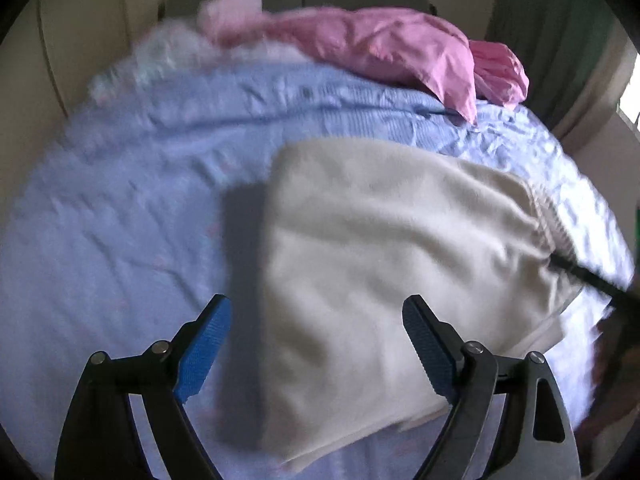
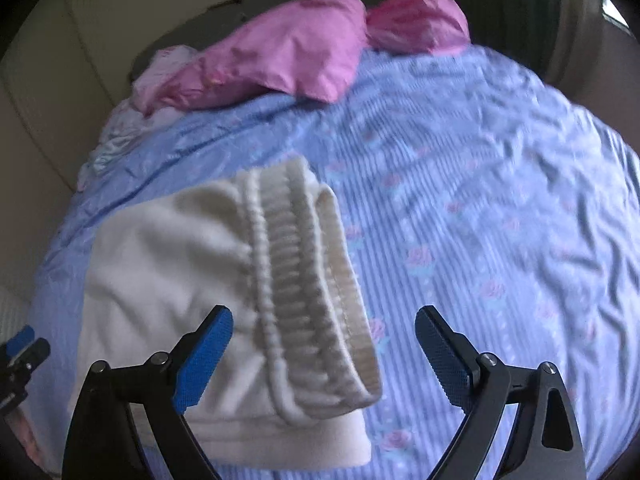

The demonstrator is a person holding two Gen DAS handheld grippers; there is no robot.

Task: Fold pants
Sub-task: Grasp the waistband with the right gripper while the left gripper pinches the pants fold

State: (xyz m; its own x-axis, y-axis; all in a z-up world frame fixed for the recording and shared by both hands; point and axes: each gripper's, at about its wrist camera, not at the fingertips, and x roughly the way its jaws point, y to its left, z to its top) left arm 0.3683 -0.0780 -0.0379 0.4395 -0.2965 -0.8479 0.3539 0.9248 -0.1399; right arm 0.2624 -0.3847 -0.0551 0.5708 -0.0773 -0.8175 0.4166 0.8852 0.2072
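Pants (image 2: pixel 168 280) folded on bed — both claws (image 1: pixel 316 344) (image 2: pixel 324 348) wide, tilted down

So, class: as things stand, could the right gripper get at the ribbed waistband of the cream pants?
Probably yes. The right gripper is open, and the waistband lies uppermost on the folded pants, right between and ahead of its fingers, with nothing covering it.

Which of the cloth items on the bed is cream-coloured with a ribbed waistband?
The folded pants, lying nearest the grippers; the pillows at the far end are pink.
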